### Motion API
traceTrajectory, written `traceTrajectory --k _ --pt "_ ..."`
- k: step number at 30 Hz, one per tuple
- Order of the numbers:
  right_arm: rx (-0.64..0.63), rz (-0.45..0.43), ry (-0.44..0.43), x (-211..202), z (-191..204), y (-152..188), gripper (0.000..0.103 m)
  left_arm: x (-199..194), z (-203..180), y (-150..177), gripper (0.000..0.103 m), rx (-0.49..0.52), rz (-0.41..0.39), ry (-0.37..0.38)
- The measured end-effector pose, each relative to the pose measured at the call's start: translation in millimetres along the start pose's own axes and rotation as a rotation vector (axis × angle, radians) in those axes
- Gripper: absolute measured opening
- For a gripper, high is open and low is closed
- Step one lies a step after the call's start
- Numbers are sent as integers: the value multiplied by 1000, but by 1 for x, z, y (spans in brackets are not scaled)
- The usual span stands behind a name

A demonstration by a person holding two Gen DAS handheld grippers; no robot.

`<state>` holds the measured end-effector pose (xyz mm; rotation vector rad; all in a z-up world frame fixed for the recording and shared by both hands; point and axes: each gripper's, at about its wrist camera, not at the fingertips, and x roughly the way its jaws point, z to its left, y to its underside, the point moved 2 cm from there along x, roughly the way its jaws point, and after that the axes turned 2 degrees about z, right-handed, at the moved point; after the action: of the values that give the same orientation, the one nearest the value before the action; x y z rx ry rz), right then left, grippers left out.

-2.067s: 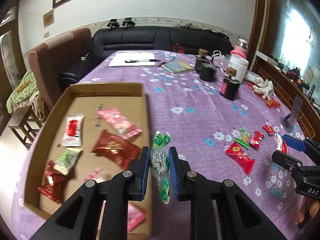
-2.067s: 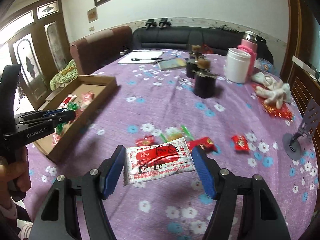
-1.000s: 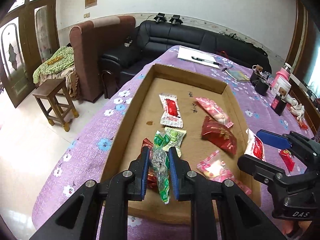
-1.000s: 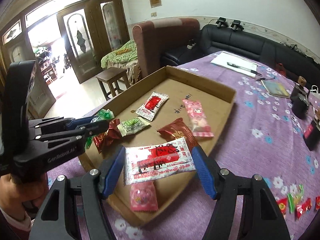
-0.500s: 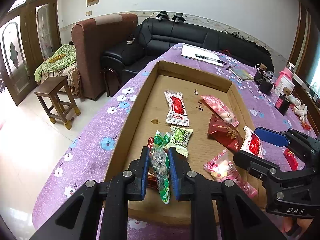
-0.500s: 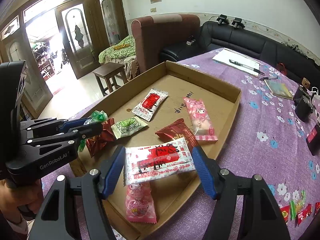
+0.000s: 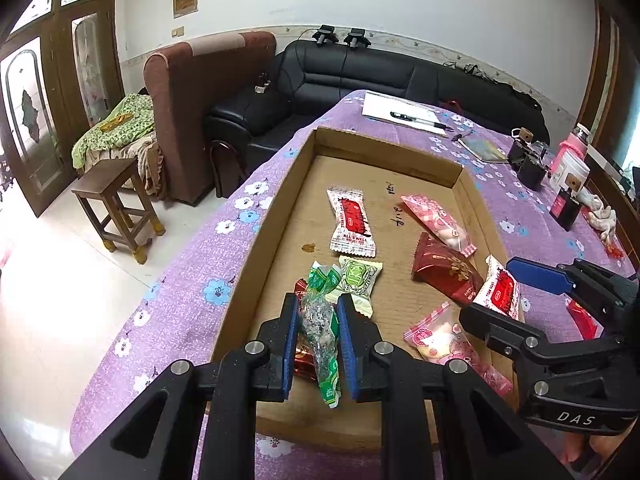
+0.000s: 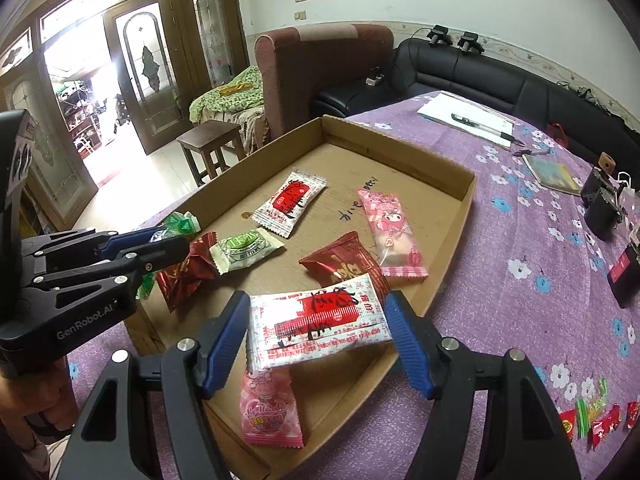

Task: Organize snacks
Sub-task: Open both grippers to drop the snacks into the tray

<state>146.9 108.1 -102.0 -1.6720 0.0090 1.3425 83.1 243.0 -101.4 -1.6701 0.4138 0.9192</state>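
Note:
A cardboard tray (image 7: 280,208) (image 8: 468,204) lies on the purple flowered table and holds several snack packets. My left gripper (image 7: 318,336) is shut on a green-and-clear wrapped candy (image 7: 320,324) above the tray's near left corner; it also shows in the right wrist view (image 8: 160,244). My right gripper (image 8: 318,332) is shut on a white-and-red snack packet (image 8: 318,322) above the tray's near right edge, seen also in the left wrist view (image 7: 500,290). In the tray lie a white-red packet (image 7: 350,222), a green packet (image 7: 356,276), a dark red packet (image 7: 444,268) and pink packets (image 7: 438,216).
Loose small red and green candies (image 8: 592,416) lie on the cloth to the right. Black jars (image 7: 528,160), a white canister (image 7: 568,168), paper with a pen (image 7: 404,114) and a booklet (image 8: 554,174) sit farther back. A wooden stool (image 7: 116,204), armchair and black sofa stand beyond the table's left edge.
Both grippers have drifted a little nearer and lower over the tray, each holding its snack. The packets in the tray have not moved.

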Motion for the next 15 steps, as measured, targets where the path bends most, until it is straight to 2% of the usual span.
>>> traceTrajectory --k 4,5,6,7,8,9,15 --pt "5 -3 2 -1 -1 0 74 -3 0 -1 23 -10 -5 2" --pt "5 -2 3 -2 -1 0 76 -5 1 -2 29 -13 -9 0" --pt "4 -3 5 -2 -1 -1 77 -6 1 -2 41 -16 -13 -3" --pt "3 -6 7 -3 -1 -1 79 -9 1 -3 48 -19 -19 -6" --pt "3 -8 10 -5 -1 -1 79 -12 2 -3 62 -22 -30 -10" --pt "4 -10 12 -6 -1 0 79 -15 2 -4 68 -22 -46 -15" --pt "10 -33 19 -21 -4 2 79 -26 -2 -5 68 -6 -76 -37"
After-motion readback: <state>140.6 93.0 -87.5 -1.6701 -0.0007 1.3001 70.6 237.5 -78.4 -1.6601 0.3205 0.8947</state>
